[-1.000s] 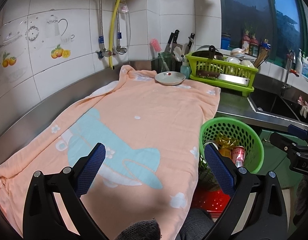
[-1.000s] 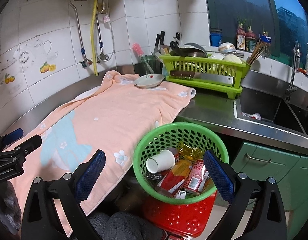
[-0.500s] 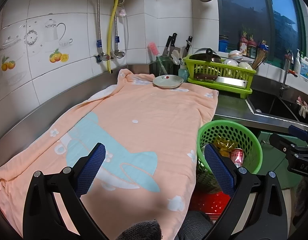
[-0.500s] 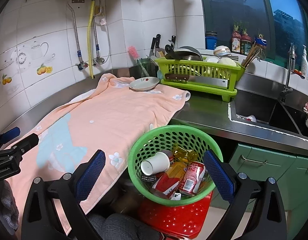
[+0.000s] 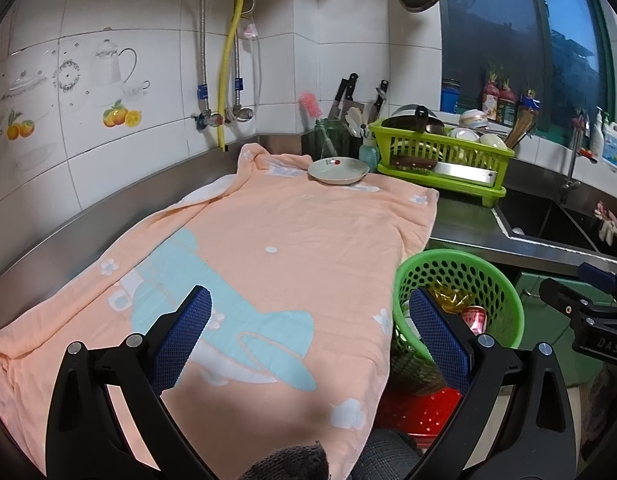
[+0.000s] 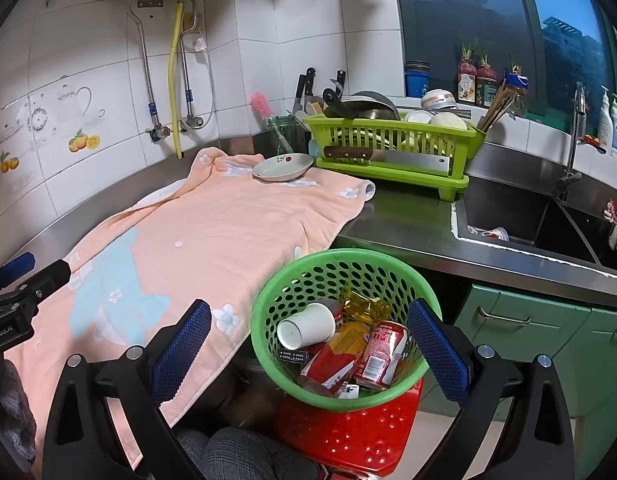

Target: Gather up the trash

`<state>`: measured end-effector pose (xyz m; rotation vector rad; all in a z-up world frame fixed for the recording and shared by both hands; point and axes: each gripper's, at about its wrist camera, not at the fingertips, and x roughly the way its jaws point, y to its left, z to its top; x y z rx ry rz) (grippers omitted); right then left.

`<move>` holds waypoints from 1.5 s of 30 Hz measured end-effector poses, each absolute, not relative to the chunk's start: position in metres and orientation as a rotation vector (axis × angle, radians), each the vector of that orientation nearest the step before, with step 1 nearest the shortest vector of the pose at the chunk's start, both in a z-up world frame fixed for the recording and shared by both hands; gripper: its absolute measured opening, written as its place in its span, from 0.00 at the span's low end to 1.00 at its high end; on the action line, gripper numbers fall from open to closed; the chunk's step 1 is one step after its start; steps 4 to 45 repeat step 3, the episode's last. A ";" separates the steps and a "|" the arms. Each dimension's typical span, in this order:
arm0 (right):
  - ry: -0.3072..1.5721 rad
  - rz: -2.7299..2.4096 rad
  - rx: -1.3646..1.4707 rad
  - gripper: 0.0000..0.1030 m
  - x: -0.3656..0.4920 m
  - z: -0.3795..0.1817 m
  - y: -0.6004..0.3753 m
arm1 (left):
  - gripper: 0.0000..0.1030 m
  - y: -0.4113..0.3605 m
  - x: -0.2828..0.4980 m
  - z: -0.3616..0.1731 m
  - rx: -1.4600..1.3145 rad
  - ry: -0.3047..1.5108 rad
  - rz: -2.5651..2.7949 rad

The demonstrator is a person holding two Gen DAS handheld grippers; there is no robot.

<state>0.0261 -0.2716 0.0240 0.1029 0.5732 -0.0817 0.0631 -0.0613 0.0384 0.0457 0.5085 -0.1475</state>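
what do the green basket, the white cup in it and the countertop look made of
Green basket: glossy moulded plastic, going by its regular round holes. White cup: probably paper, matte with a thin rolled rim. Countertop: stainless steel by its grey, brushed, reflective surface.

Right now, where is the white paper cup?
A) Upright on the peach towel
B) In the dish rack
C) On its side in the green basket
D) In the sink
C: the white paper cup lies on its side inside the green basket, beside a red can.
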 end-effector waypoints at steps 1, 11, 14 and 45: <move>0.574 -0.083 0.101 0.93 0.026 0.024 -0.272 | 0.95 -0.061 0.063 0.038 0.045 0.507 -0.148; 0.574 -0.082 0.102 0.93 0.026 0.024 -0.272 | 0.95 -0.062 0.062 0.038 0.050 0.506 -0.151; 0.574 -0.082 0.102 0.93 0.026 0.024 -0.272 | 0.95 -0.062 0.062 0.038 0.050 0.506 -0.151; 0.574 -0.082 0.102 0.93 0.026 0.024 -0.272 | 0.95 -0.062 0.062 0.038 0.050 0.506 -0.151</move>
